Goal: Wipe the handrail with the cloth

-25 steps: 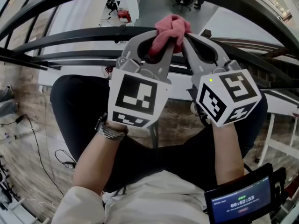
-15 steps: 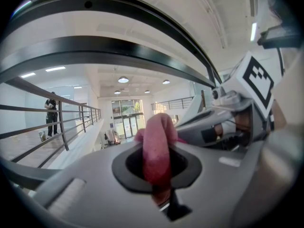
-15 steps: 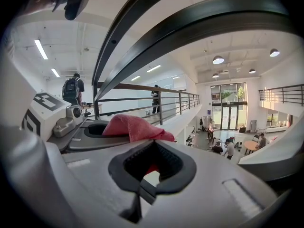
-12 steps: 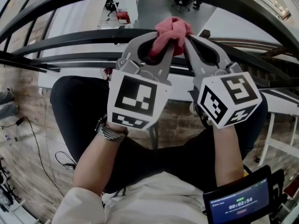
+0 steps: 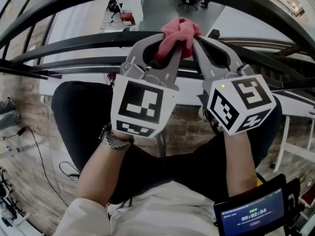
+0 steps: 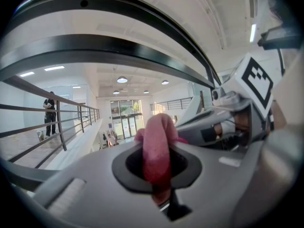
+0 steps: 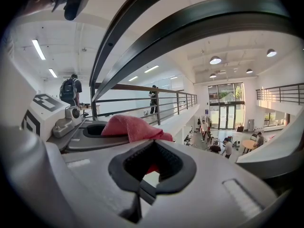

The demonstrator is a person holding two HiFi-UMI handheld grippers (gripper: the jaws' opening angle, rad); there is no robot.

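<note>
Pink cloth (image 5: 178, 33) bunched between both tool tips, up against dark handrail (image 5: 74, 42). Left tool (image 5: 170, 45) pinched cloth's middle; right tool (image 5: 196, 42) pressed together, seemingly on cloth's edge. Wiping step judged in hand; next move called for sliding cloth along rail under steady pressure. Actual cloth-to-rail contact hidden behind bundle.

We find little that differs. The left gripper (image 5: 167, 42) sits a touch further left in the head view than half a second ago. The pink cloth (image 5: 179, 29) rides slightly lower than a second ago. The green light (image 5: 222, 86) on the right gripper (image 5: 201, 39), dark half a second ago, glows again. The counter on the screen (image 5: 256, 213) reads one second more than a second ago.
</note>
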